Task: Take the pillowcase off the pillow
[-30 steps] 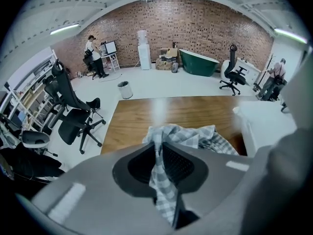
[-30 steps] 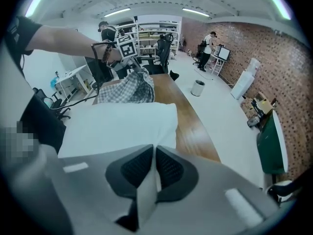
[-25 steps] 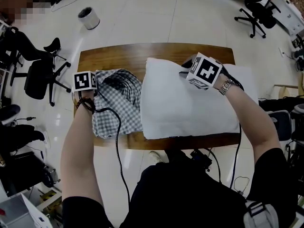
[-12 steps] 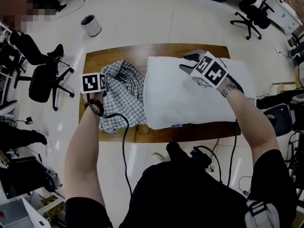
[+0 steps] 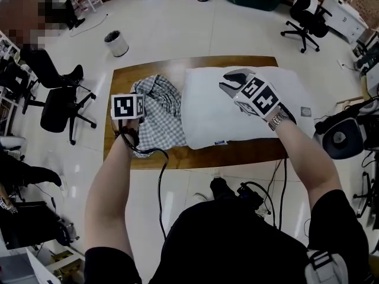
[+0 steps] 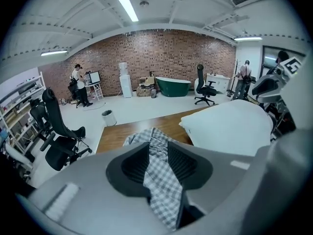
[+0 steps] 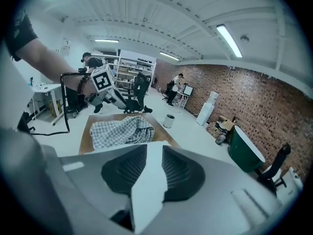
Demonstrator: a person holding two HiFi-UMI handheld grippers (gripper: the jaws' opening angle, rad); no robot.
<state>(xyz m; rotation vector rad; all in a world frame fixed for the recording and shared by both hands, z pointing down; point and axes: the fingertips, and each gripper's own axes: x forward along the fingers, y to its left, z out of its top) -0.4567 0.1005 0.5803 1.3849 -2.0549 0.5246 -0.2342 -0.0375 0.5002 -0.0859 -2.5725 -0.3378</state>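
left gripper: jaws just closed tighter, pinching checked pillowcase | right gripper: jaws just closed tighter, pinching white pillow | pillowcase just beside pillow on wooden table

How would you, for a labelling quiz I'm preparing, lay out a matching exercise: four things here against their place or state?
Things:
1. checked pillowcase
2. left gripper
3. right gripper
4. white bin

States:
a. shut on the white pillow
b. on the floor beyond the table
c. bunched on the table, left of the pillow
d. shut on checked cloth

Pairs: 1-c, 2-d, 3-a, 4-b.

Both grippers' jaws have just closed further on their cloth.
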